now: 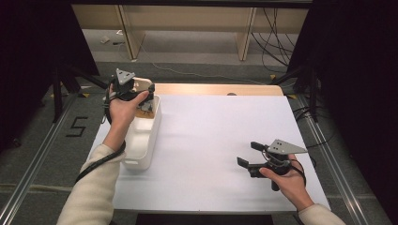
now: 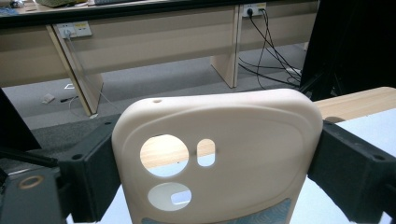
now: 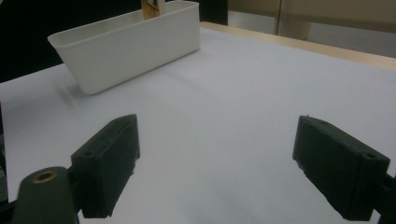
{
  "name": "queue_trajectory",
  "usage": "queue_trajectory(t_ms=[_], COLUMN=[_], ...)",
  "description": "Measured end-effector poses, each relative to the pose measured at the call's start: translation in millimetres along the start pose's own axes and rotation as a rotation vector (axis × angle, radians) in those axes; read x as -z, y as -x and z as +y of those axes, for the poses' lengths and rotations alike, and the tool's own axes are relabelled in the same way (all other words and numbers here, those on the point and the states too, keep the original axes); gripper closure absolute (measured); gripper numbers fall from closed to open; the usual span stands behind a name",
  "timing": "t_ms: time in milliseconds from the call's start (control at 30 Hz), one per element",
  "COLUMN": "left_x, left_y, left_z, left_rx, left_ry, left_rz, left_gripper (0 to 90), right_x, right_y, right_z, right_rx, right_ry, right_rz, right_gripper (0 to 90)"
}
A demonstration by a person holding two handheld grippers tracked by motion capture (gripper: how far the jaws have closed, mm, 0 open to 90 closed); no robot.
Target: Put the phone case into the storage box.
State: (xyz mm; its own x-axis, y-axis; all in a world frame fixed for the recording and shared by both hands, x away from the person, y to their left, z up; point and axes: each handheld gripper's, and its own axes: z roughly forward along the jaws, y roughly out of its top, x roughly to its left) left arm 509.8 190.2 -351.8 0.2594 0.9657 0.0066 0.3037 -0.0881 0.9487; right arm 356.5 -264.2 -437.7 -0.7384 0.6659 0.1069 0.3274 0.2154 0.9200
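Evidently the left gripper (image 1: pixel 141 93), its jaws clamped across a beige phone case (image 2: pixel 219 154), holds it above the white bin's (image 1: pixel 149 140) far end, so lifting it clear or lowering it seems next, while the right gripper (image 1: pixel 248 157) waits with jaws wide and empty over the white surface (image 1: pixel 211 140).

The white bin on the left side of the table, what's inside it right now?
Over the far end of the white bin, the left gripper holds a beige phone case. The hand covers part of the inside; the nearer part looks bare.

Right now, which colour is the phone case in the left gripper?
Pale beige phone case; clearest in the left gripper view.
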Motion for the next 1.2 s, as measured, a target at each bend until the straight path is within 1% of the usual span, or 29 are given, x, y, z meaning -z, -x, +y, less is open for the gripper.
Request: queue_trajectory(t_ms=[267,467,700,933,1200], left_x=[-4.5,-7.7,-11.1,-13.8,-18.6], left_y=[-1.1,-2.5,-3.5,-2.8,-4.6], left_z=[2.0,2.1,1.0,2.2,3.1], left_rx=[-0.003,0.008,0.011,0.004,0.016], left_ry=[-0.009,-0.013,-0.022,-0.029,-0.039], left_rz=[-0.001,-0.002,-0.002,0.001,0.003], left_gripper=[10.6,10.6,10.6,10.6,10.6], right_x=[0.6,2.2,3.6,4.6,5.3], right_y=[0.2,1.1,1.8,2.0,2.5], right_z=[-0.1,-0.2,-0.3,-0.6,-0.7], right_rx=[-0.002,-0.005,-0.002,-0.006,-0.005], right_ry=[0.004,0.005,0.008,0.010,0.009], right_rz=[0.003,0.000,-0.001,-0.004,-0.007], right_gripper=[15.7,15.7,15.7,15.8,15.8])
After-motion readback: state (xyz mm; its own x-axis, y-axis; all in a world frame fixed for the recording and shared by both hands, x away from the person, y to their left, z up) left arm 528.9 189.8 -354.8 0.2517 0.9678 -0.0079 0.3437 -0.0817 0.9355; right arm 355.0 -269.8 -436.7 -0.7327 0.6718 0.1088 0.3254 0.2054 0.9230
